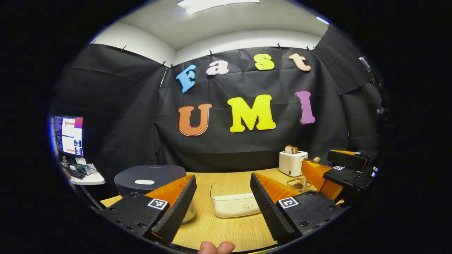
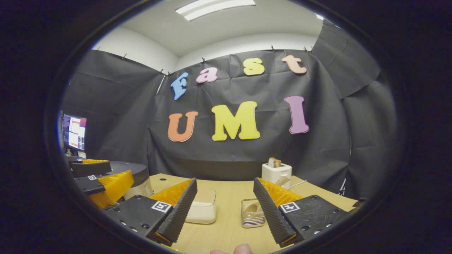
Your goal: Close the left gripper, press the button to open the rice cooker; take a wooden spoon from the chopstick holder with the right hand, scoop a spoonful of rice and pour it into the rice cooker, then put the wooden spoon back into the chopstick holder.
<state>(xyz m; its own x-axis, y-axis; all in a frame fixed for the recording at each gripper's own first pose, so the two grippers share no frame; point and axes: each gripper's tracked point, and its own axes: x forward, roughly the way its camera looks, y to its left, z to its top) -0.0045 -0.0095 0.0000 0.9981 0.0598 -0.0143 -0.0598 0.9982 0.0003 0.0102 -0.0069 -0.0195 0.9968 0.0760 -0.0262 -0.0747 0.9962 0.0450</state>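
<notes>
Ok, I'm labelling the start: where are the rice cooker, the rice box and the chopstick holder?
Rice cooker [image 1: 150,175], left gripper view, on its dark closed lid.
Rice box [image 1: 231,208], left gripper view, on its front wall.
Chopstick holder [image 2: 252,213], right gripper view, on its clear front wall.

bare table [image 1: 226,229] between rice cooker [image 1: 150,180] and rice box [image 1: 235,203]

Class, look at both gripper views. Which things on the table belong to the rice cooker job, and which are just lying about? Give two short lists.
Belong to the job:
rice cooker, lid shut
rice container
clear chopstick holder with the wooden spoon
left gripper, open
right gripper, open

Just lying about:
toaster with bread
monitor on the side table
</notes>
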